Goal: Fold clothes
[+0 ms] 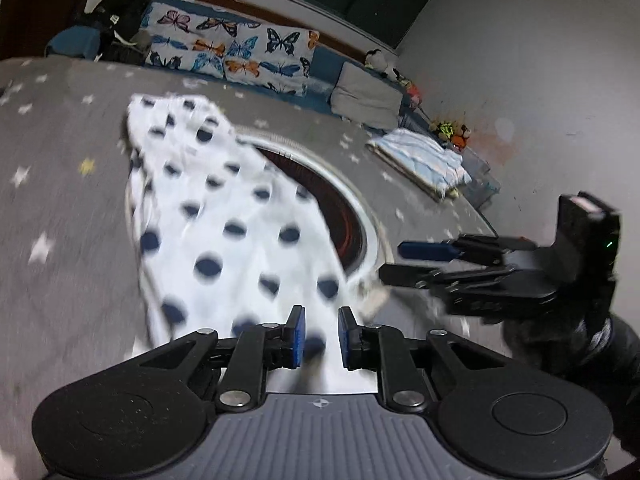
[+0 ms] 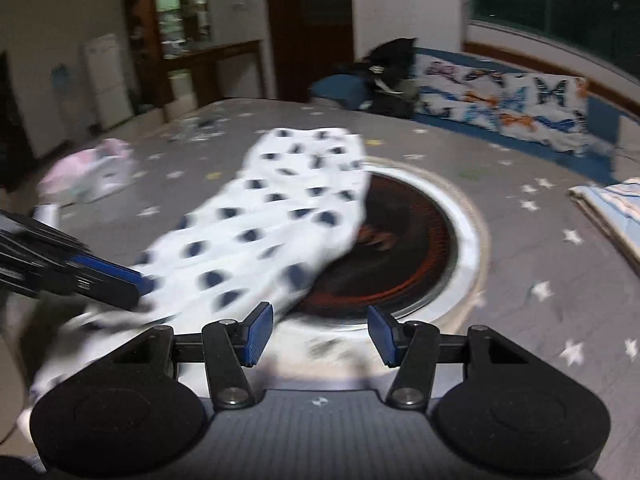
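Garment: white cloth with dark blue dots [image 1: 224,216], stretched lengthwise over grey star-print cover [image 1: 60,184], partly across round dark inset (blurred).
Left gripper [image 1: 320,334]: jaws parted, near hem between, seemingly ungripped.
Right gripper [image 2: 320,330]: jaws wide, empty, beside hem.

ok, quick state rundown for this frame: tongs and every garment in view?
left tongs: open, over the near end of the polka-dot garment
right tongs: open, wide, holding nothing
polka-dot garment: spread out, partly covering the round inset
striped garment: folded, set aside
pink garment: crumpled, unfolded
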Available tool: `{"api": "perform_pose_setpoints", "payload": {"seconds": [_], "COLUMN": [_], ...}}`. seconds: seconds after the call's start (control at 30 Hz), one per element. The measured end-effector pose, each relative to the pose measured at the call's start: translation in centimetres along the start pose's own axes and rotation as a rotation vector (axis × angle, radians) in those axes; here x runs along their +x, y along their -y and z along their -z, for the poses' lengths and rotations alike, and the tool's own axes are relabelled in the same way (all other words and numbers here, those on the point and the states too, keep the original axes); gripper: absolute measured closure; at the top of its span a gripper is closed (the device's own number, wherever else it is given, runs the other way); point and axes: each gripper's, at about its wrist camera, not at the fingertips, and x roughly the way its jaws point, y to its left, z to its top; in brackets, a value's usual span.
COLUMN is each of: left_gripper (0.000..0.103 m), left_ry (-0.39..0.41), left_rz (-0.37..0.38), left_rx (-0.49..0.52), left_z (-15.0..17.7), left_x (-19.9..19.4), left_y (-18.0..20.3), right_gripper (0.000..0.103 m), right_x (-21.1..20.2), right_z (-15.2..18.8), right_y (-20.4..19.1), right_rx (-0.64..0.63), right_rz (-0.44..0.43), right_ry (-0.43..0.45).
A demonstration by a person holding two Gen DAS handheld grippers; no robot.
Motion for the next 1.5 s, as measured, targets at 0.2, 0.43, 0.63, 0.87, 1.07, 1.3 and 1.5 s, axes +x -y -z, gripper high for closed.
{"api": "perform_pose_setpoints", "payload": {"seconds": [0.2,0.43,0.63,0.87,1.07,1.3,1.5], "left_gripper": [0.078,0.079,0.095,0.097,0.098,0.097,0.097], "left_ry": [-0.006,-0.094,-0.092,-0.058,-0.050,-0.045,-0.040], "left_rz": [-0.056,-0.152,-0.055,0.080,0.147,0.182,0.185], "left_rx": [0.070,0.099,-0.081,-0.288,-0.361,-0.393,-0.393], "left_z": [-3.9,-5.0,-4.8,-3.9,-3.5,-3.1,-2.9], "left_x": [5.1,11.0,10.8,10.0,10.0,9.9,9.7], "left_y": [1.7,1.2,-2.8,-7.1,-8.7,-9.6,-9.8], "right_gripper": [0.050,0.050,0.050,0.060,0.070,0.092,0.100], "right_x": [2.8,3.7,4.5,6.8,8.1,8.6,7.1], "right_z": [-1.3,-1.1,-1.3,-1.7,-2.3,-2.7,-3.2], "right_y": [3.1,4.3,4.9,4.4,3.8,2.8,1.8], "right_rx": [0.043,0.053,0.068,0.091,0.123,0.117,0.084], "right_rz": [0.061,0.052,0.017,-0.065,-0.162,-0.218,-0.224], "right_ry": [-0.002,-0.016,-0.017,-0.028,-0.027,-0.006,0.064]}}
